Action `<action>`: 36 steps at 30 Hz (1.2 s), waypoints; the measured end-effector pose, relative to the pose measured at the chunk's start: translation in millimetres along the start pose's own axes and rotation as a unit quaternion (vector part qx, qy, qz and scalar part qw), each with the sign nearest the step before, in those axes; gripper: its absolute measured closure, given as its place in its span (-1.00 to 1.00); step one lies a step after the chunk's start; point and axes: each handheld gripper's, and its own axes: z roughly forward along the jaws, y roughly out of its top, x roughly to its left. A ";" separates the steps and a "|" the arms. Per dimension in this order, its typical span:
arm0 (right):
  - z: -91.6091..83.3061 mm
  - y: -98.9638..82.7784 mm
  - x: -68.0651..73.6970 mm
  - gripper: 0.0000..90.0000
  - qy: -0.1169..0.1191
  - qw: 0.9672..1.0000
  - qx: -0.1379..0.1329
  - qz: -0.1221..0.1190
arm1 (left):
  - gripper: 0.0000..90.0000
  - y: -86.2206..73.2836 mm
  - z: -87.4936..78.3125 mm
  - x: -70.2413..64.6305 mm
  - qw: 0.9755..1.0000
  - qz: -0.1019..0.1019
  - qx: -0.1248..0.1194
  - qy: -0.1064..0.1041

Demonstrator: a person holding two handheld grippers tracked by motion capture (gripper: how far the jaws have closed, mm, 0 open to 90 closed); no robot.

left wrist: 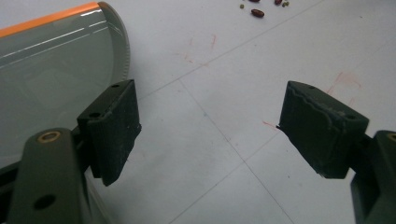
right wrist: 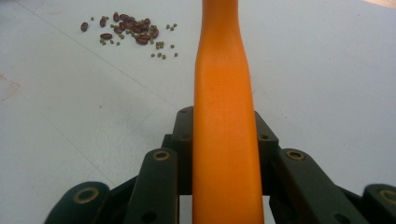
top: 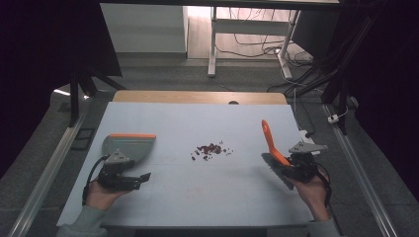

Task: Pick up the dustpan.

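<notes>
Right gripper (right wrist: 224,154) fingers clamp brush handle (right wrist: 223,93) (bristles probably hidden); left gripper (left wrist: 208,128) gapes empty.

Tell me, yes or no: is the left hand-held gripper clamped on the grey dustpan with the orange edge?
No: the left hand-held gripper stands open over bare white table, with the grey dustpan with the orange edge beside its left jaw.

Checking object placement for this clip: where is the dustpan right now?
In the high view the dustpan lies flat on the table's left side, just beyond the open left gripper, with the spilled beans off to its right.
</notes>
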 end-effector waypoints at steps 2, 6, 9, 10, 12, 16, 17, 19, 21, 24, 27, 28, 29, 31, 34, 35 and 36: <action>-0.3 -1.1 0.0 0.57 0.002 1.000 0.000 0.000 | -0.54 0.6 -0.8 0.0 1.000 -0.002 0.000 0.001; -2.0 -1.3 1.2 0.57 0.002 1.000 -0.001 0.000 | -0.55 3.9 -4.6 -2.5 1.000 -0.003 0.004 0.006; -3.3 -2.6 -0.9 0.57 -0.003 1.000 -0.004 0.002 | -0.56 9.1 -10.1 -4.2 1.000 -0.005 0.005 0.011; -3.2 -2.9 -1.4 0.57 -0.002 1.000 -0.004 0.003 | -0.57 10.4 -11.4 -4.5 1.000 -0.007 0.005 0.013; -3.2 -3.2 -1.9 0.57 -0.002 1.000 -0.004 0.003 | -0.57 13.9 -15.3 -4.7 1.000 -0.011 0.005 0.019; -3.8 -3.3 -4.4 0.57 -0.002 1.000 -0.006 0.002 | -0.59 20.9 -24.0 -4.4 0.999 -0.018 0.014 0.029; -3.8 -3.3 -4.4 0.57 -0.002 1.000 -0.006 0.002 | -0.59 22.5 -26.4 -4.1 0.999 -0.021 0.015 0.031; -4.5 -3.0 -5.7 0.57 -0.003 1.000 -0.008 0.006 | -0.60 25.6 -29.8 -2.7 0.999 -0.027 0.020 0.031; -4.5 -2.7 -5.9 0.57 -0.004 1.000 -0.008 0.006 | -0.60 27.4 -31.7 -1.5 0.999 -0.033 0.020 0.032; -4.1 -1.5 -5.6 0.57 -0.004 1.000 -0.009 0.003 | -0.61 27.3 -32.7 1.3 0.998 -0.041 0.031 0.036; -3.5 -1.6 -6.5 0.57 -0.006 1.000 -0.008 0.004 | -0.61 25.0 -34.4 8.2 0.997 -0.050 0.036 0.042; -2.6 -1.7 -6.6 0.57 -0.007 1.000 -0.006 0.004 | -0.63 24.4 -35.8 12.1 0.997 -0.053 0.037 0.044; -2.4 -1.6 -6.0 0.57 -0.007 1.000 -0.005 0.004 | -0.63 24.0 -36.9 14.5 0.997 -0.056 0.036 0.044; -2.3 -1.6 -5.4 0.57 -0.007 1.000 -0.005 0.003 | -0.64 23.2 -39.8 20.5 0.996 -0.066 0.040 0.047; -2.4 -1.5 -3.7 0.57 -0.008 1.000 -0.003 0.002 | -0.65 20.7 -43.4 27.9 0.994 -0.080 0.048 0.050; -2.2 -1.6 -3.1 0.57 -0.008 1.000 -0.003 0.001 | -0.65 19.6 -44.4 30.1 0.994 -0.086 0.050 0.051; -1.3 -1.9 -2.5 0.57 -0.008 1.000 0.000 0.000 | -0.66 18.0 -45.7 32.7 0.993 -0.092 0.054 0.053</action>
